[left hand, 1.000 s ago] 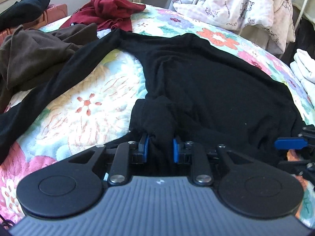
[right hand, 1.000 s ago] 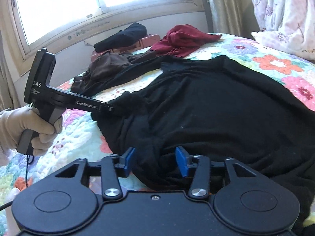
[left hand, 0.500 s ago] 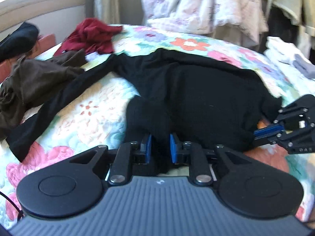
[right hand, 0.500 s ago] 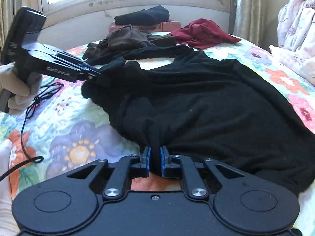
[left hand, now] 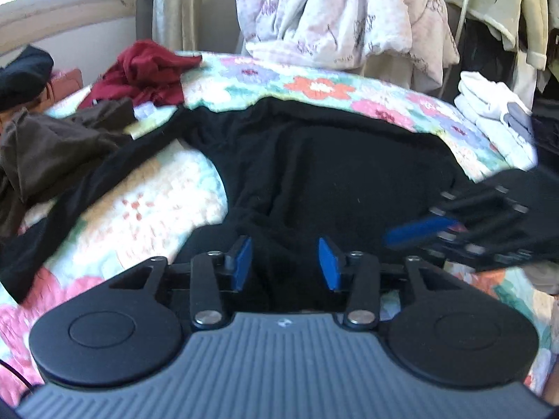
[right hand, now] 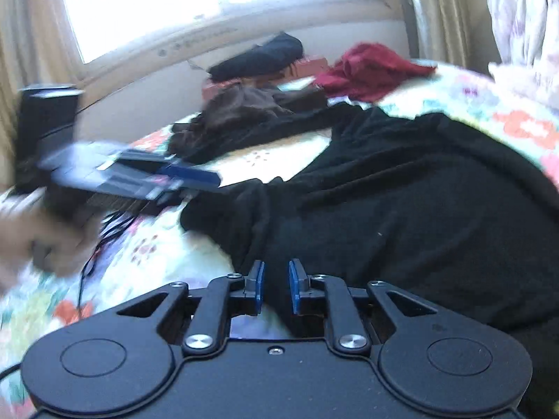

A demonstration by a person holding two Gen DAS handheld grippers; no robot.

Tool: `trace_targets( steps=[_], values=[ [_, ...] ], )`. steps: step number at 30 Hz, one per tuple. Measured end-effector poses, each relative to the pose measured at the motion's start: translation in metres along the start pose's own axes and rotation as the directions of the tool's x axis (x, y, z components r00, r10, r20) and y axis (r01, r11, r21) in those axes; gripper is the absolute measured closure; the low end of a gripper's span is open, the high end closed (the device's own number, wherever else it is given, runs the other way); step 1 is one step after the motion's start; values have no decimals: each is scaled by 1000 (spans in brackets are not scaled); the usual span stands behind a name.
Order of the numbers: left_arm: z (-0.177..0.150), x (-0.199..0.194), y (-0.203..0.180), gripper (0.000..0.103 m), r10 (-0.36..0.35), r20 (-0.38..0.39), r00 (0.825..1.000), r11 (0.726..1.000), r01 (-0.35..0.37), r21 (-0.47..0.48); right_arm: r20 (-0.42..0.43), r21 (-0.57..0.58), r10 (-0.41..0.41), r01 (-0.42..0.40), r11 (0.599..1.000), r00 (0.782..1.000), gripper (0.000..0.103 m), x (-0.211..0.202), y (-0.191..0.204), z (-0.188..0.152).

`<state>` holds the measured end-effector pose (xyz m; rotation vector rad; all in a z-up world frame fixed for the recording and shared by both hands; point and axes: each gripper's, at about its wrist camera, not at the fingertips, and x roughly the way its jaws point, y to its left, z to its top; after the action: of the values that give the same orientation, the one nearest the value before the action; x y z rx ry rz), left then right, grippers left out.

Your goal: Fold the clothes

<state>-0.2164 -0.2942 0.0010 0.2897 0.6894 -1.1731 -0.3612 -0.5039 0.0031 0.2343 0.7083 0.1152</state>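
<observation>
- On the flowered quilt [left hand: 314, 85], a black long-sleeved top [left hand: 349, 174] lies spread, body toward the right, one sleeve trailing out to the left across the bedding.
- Left gripper [left hand: 284, 262]: jaws wide apart. A ridge of the black cloth's near edge sits between the blue pads [left hand: 241, 262], but the pads are clear of it; nothing is held.
- Right gripper [right hand: 276, 286]: jaws narrow, a slim gap between them. Black cloth lies just at the tips; whether any of it is pinched, cannot tell. Heavy motion blur in both views.
- Each gripper shows in the other's view, blurred, at the near edge of the top, one toward each end of it.
- Elsewhere on the bed: brown garment [left hand: 45, 146] and dark red garment [left hand: 150, 70] heaped at the far left, well apart from the top. White folded stack [left hand: 489, 104] off the right edge. Pale floral bedding [left hand: 325, 17] bundled behind.
- Step in hand, as judged: working the bottom hem, likely flattening or squaring the top before the first fold. No fold made yet; task is early.
- Next move calls for a firm pinch on the hem at both corners, then either pulling it taut or carrying it up toward the collar. The stray sleeve needs folding inward too.
- Risk: thick bunched cloth near the left pads may be caught in several layers and drag the body askew.
</observation>
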Motion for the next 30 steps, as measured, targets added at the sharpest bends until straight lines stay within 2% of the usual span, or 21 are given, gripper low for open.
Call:
trace_targets(
  steps=[1, 2, 3, 4, 5, 7, 8, 9, 10, 12, 15, 18, 20, 23, 25, 28, 30],
  values=[
    [-1, 2, -1, 69, 2, -16, 1000, 1000, -2, 4, -1, -10, -12, 12, 1000, 1000, 82, 9, -1, 3],
    [-2, 4, -2, 70, 7, -30, 1000, 1000, -7, 9, -5, 0, -24, 24, 1000, 1000, 72, 16, -3, 5],
    [-2, 5, -2, 70, 9, -39, 999, 1000, -8, 8, -12, 28, -34, 34, 999, 999, 56, 22, -7, 4],
    [-2, 4, -2, 70, 6, -39, 999, 1000, -6, -1, -20, 55, -43, 44, 997, 999, 50, 28, -11, 4],
    [-2, 3, -1, 70, 3, -36, 999, 1000, -3, -15, -30, 78, -49, 51, 996, 998, 47, 32, -13, 3],
    [-1, -2, -1, 70, 13, -41, 999, 999, -14, -31, -38, 78, -29, 32, 996, 999, 47, 36, -13, -3],
    [-1, -8, -2, 70, 37, -48, 998, 999, -38, -29, -30, 69, -4, 7, 998, 1000, 50, 36, -12, -6],
    [-1, -14, -4, 70, 58, -50, 997, 998, -59, -25, -12, 56, 31, -30, 998, 999, 75, 35, -9, -8],
    [-2, -21, -5, 70, 68, -47, 997, 997, -69, -22, 4, 42, 60, -60, 997, 998, 88, 31, -5, -10],
    [-1, -33, -7, 67, 80, -42, 996, 997, -81, -20, 31, 7, 104, -104, 995, 994, 94, 19, 6, -16],
    [3, -39, -9, 64, 69, -41, 997, 997, -70, -39, -19, -125, 147, -148, 981, 989, 94, 2, 33, -25],
    [6, -39, -11, 61, 43, -37, 998, 997, -46, -69, -116, -215, 161, -183, 959, 980, 94, -1, 55, -41],
    [8, -33, -15, 49, 52, -43, 998, 997, -54, -55, -178, -244, 147, -188, 951, 973, 94, 5, 64, -47],
    [10, -17, -23, 36, 82, -54, 995, 997, -82, -8, -249, -261, 152, -217, 941, 956, 94, 9, 73, -53],
    [12, -3, -31, 35, 86, -42, 995, 996, -85, 36, -266, -217, 162, -222, 951, 950, 94, 9, 73, -57],
    [7, 14, -41, 35, 77, 14, 997, 990, -78, 116, -330, -183, 170, -240, 953, 928, 94, 7, 76, -70],
    [-1, 30, -46, 42, 54, -59, 997, 986, -44, 160, -332, -202, 145, -221, 954, 932, 94, -3, 79, -78]
  ],
)
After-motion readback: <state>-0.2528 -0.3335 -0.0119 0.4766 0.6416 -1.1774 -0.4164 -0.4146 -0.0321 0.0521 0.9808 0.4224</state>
